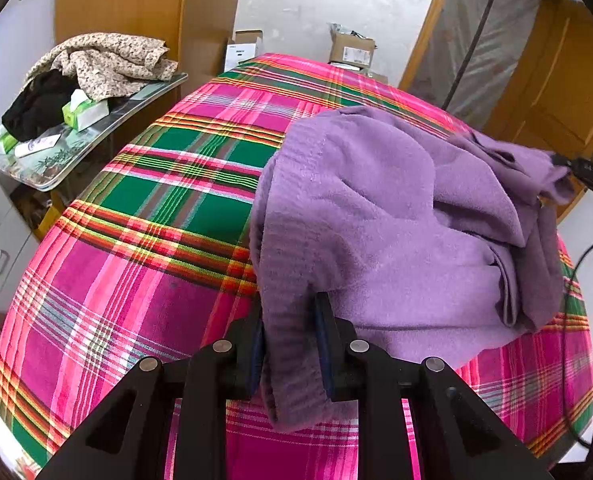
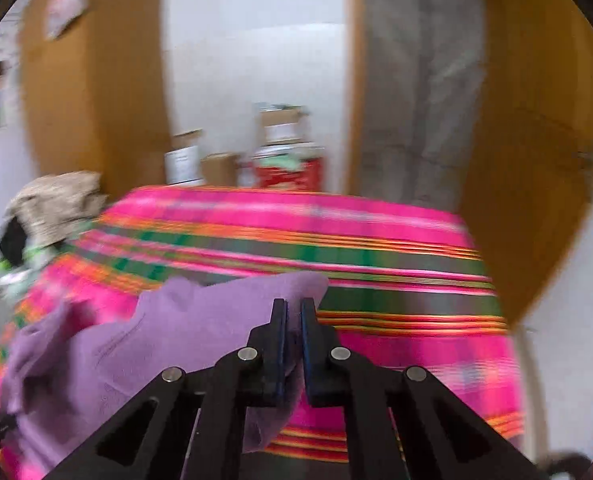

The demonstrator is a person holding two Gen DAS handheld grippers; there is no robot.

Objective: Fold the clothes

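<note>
A purple fleece garment [image 1: 396,232] lies bunched on the right half of a table covered in a pink and green plaid cloth [image 1: 144,240]. My left gripper [image 1: 290,312] is shut on its ribbed hem at the near edge. My right gripper [image 2: 294,308] is shut on another edge of the same purple garment [image 2: 156,344], holding it lifted above the plaid cloth [image 2: 376,240]. The right gripper also shows in the left wrist view [image 1: 558,160], at the garment's far right corner. The right wrist view is motion-blurred.
A side table [image 1: 96,136] at the left holds a pile of floral and black clothes [image 1: 96,64] and tissue packs [image 1: 84,112]. Cardboard boxes [image 1: 352,50] stand behind the table. Wooden wardrobe and door frame stand at the back and right.
</note>
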